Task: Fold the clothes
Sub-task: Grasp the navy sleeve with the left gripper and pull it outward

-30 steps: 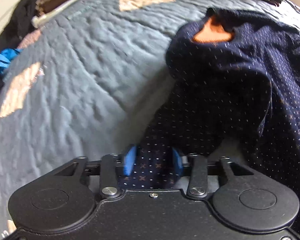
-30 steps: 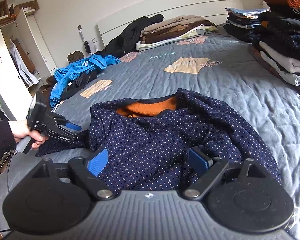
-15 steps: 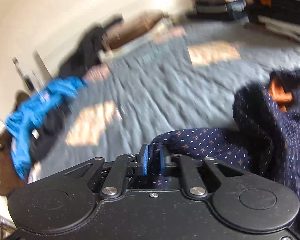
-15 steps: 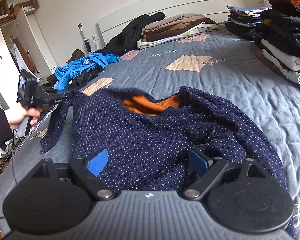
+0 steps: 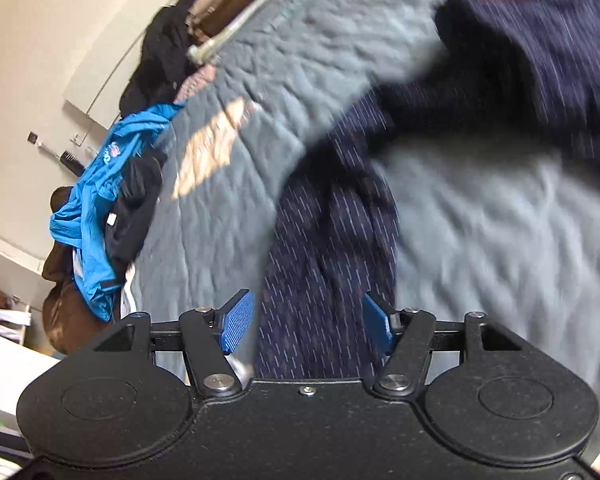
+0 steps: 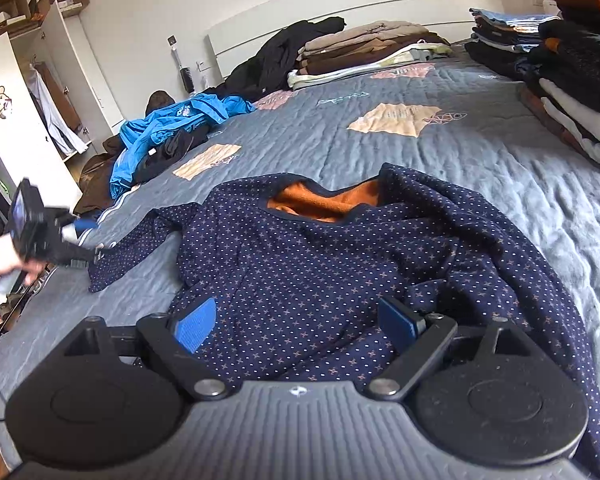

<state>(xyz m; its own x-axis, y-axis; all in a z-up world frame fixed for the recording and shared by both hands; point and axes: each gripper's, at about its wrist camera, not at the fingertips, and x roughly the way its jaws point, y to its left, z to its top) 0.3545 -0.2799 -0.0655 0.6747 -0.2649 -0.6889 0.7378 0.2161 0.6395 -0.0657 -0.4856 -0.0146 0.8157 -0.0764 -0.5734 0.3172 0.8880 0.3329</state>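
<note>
The grey quilted bed (image 6: pixel 480 168) is filling both views. The navy dotted sweater (image 6: pixel 320 264) is lying spread across mid-frame, orange collar toward the top, its sleeve (image 6: pixel 140 236) stretching to the left edge. There the left gripper (image 6: pixel 86 246) is hovering, nearer the cuff, spread. The right gripper (image 6: pixel 296 326) is gaping over the hem. Only the left wrist view is showing the sleeve (image 5: pixel 324 256) running lengthwise between the fingers.

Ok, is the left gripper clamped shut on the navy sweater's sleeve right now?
No, the left gripper has its blue pads spread apart, with the sleeve lying loose between them.
</note>
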